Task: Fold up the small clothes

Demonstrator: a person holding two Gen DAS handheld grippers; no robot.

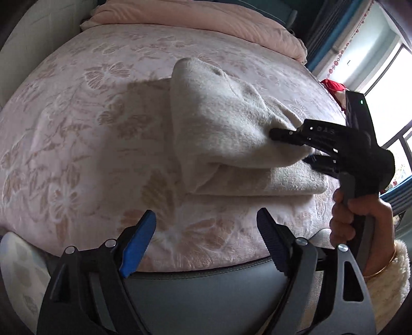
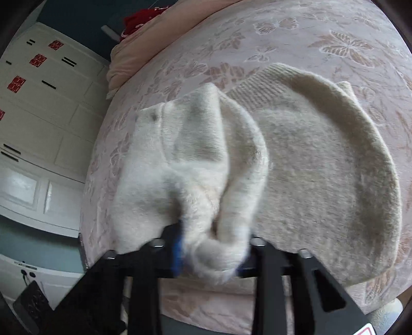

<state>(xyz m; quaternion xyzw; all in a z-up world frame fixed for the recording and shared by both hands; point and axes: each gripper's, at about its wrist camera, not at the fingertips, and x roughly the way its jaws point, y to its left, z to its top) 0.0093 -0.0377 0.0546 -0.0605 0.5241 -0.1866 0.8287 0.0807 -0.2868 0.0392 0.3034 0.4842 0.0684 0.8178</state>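
A cream fuzzy knitted garment (image 1: 231, 134) lies on the pink flowered bed cover (image 1: 77, 128). My right gripper (image 1: 285, 143) is shut on a bunched part of it and holds that part lifted above the flat folded layer (image 1: 270, 183). In the right wrist view the pinched fold (image 2: 195, 159) hangs from the right gripper (image 2: 211, 247), with the rest of the garment (image 2: 322, 180) spread flat to the right. My left gripper (image 1: 206, 232) is open and empty, low at the bed's near edge, short of the garment.
A pink duvet (image 1: 206, 20) is piled at the bed's far end. A window (image 1: 381, 77) and a red item (image 1: 332, 86) are to the right. White cabinets (image 2: 38, 116) stand beside the bed. The grey bed frame (image 1: 206, 283) runs below the left gripper.
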